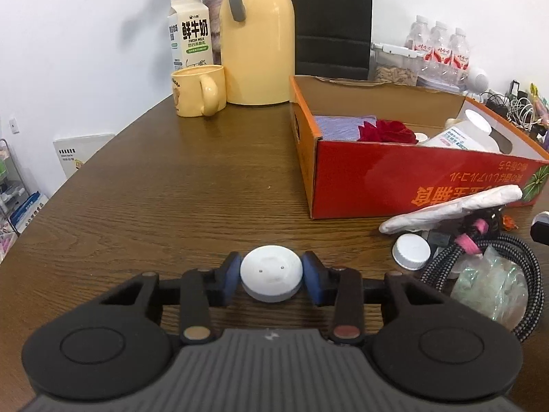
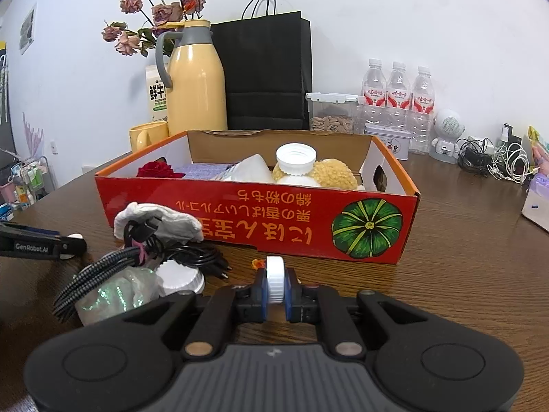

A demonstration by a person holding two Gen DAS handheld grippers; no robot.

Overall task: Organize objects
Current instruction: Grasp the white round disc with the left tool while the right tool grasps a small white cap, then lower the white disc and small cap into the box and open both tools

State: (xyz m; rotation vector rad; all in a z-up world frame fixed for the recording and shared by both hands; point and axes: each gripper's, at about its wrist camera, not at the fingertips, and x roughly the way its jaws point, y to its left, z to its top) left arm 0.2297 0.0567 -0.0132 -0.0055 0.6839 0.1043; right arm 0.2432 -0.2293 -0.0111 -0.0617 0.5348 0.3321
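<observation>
Objects for sorting lie spread over a brown wood-grain table point(image 1: 171, 189), and the biggest thing on it is the red cardboard box point(image 2: 240, 213) with upside-down lettering and a green pumpkin printed on its near wall. Inside that box I can see a red rose point(image 2: 156, 170), a folded purple cloth point(image 1: 339, 126), a white jar point(image 2: 295, 159) standing open-mouthed and something woolly and yellow point(image 2: 334, 173) behind it. Beyond the box stand a tall cream thermos point(image 1: 257, 51), a black paper bag point(image 2: 267, 75), a milk carton point(image 1: 190, 32) and a yellow mug point(image 1: 197, 90). In front of the box, toward its left end, sits a tangle (a real heap): a crumpled white cloth point(image 2: 158, 221), a braided cable point(image 2: 92, 281), a clear plastic wrapper point(image 2: 116, 295) and a white screw lid point(image 2: 180, 276). The left gripper point(image 1: 271, 276) has its blue pads against either side of a round white puck point(image 1: 271, 274), low over the bare table. The right gripper point(image 2: 275, 286) is clamped on a small white cap point(image 2: 275, 283) held on edge, just before the box's front wall.
</observation>
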